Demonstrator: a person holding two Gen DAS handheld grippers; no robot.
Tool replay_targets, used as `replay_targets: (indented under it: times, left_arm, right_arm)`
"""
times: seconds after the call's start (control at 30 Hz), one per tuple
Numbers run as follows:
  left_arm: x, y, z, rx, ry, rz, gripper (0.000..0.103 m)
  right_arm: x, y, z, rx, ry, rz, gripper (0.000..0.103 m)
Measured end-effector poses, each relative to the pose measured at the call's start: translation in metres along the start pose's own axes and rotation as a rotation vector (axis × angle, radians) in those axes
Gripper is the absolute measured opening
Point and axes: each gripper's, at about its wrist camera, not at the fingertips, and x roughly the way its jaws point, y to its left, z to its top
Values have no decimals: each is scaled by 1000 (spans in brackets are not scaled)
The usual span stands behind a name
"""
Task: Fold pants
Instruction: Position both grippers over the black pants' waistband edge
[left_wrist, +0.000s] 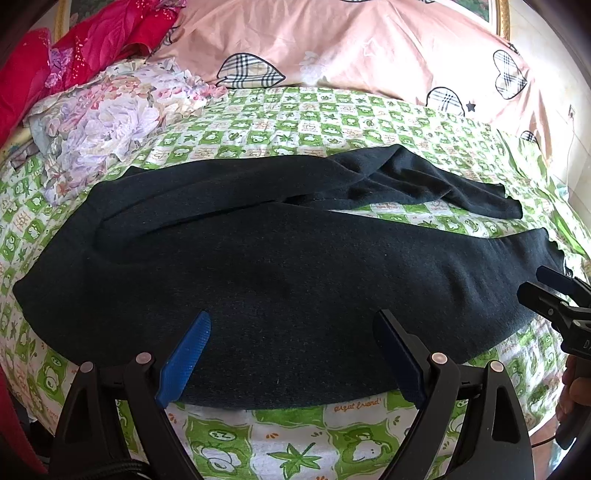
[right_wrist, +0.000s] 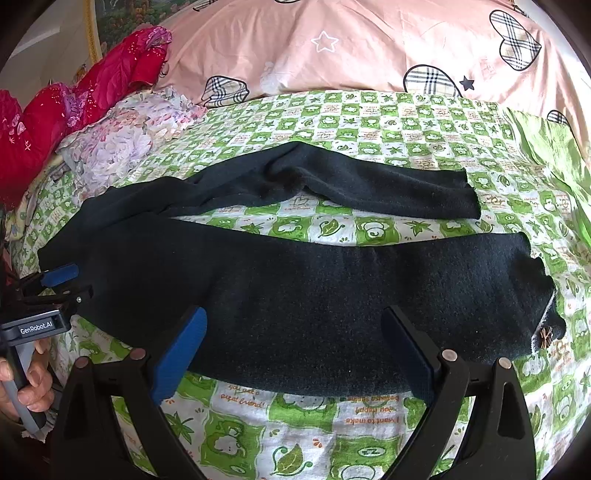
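Observation:
Dark navy pants (left_wrist: 288, 280) lie flat on the green patterned bed sheet, waist to the left, two legs spread to the right with a strip of sheet between them. They also show in the right wrist view (right_wrist: 314, 295), with a small bow at the near leg's cuff (right_wrist: 546, 336). My left gripper (left_wrist: 291, 343) is open, hovering over the near edge of the pants near the waist. My right gripper (right_wrist: 295, 343) is open over the near leg. Each gripper shows at the edge of the other's view: the right gripper (left_wrist: 546, 288) and the left gripper (right_wrist: 62, 282).
A pink duvet with plaid hearts (left_wrist: 351, 48) lies along the far side. A floral cloth (left_wrist: 110, 122) and red fabric (left_wrist: 92, 44) are piled at the far left. The green sheet (right_wrist: 295, 435) runs to the near bed edge.

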Motion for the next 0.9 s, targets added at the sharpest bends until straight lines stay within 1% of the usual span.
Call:
replay_targets:
  times: [0.33, 0.47, 0.7, 0.9]
  left_arm:
    - [-3, -9, 4, 23, 2, -9, 91]
    - [-4, -5, 8, 13, 6, -16, 91]
    - [-5, -4, 7, 22, 11, -21, 91]
    - [0, -8, 12, 51, 21, -33, 91]
  right_arm:
    - [-8, -5, 4, 13, 3, 1, 95]
    - [-9, -6, 5, 11, 2, 3, 95]
    - [-10, -7, 8, 25, -2, 23, 95]
    - [-7, -4, 7, 20, 8, 41, 95]
